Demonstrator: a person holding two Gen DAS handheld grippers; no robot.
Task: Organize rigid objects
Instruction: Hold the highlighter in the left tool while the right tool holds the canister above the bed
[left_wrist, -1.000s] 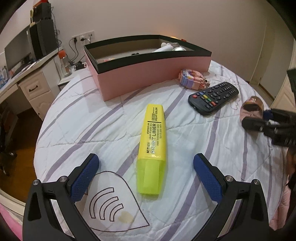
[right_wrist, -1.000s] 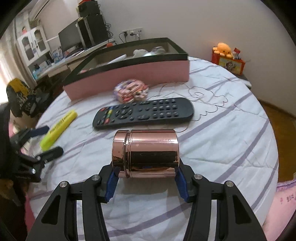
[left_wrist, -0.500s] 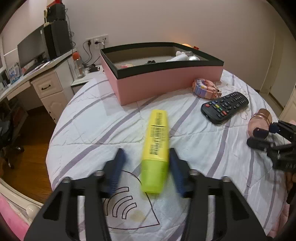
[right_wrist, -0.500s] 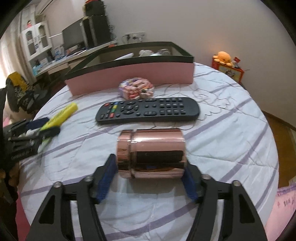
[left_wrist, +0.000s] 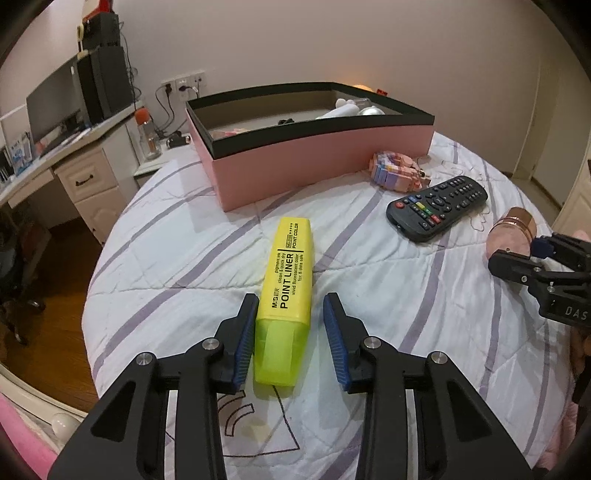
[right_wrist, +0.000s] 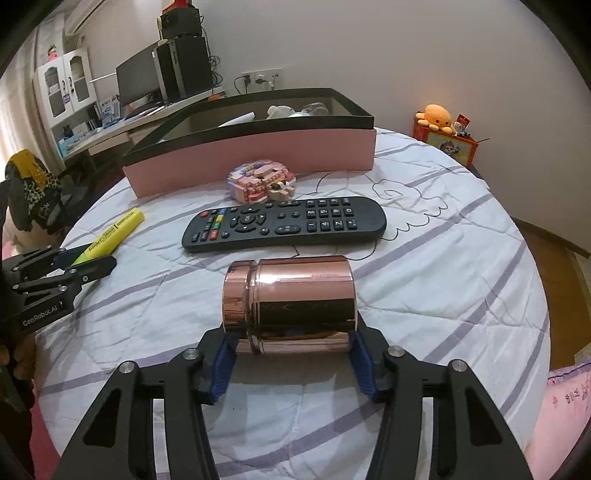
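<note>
Left gripper (left_wrist: 290, 328) closing round yellow highlighter (left_wrist: 286, 295), left pad touching, right pad not yet; right gripper (right_wrist: 291, 354) closing onto copper-coloured canister (right_wrist: 290, 299), pads at both ends. Both still on bedspread (left_wrist: 388, 295). Remote (right_wrist: 284, 223), brick model (right_wrist: 260, 181) also outside pink box (right_wrist: 251, 158); some items inside

A dark monitor (right_wrist: 138, 79) stands on the bench (right_wrist: 110, 129); a computer tower (right_wrist: 183, 66) is just beside it, an orange plush octopus (right_wrist: 437, 116) well apart.
</note>
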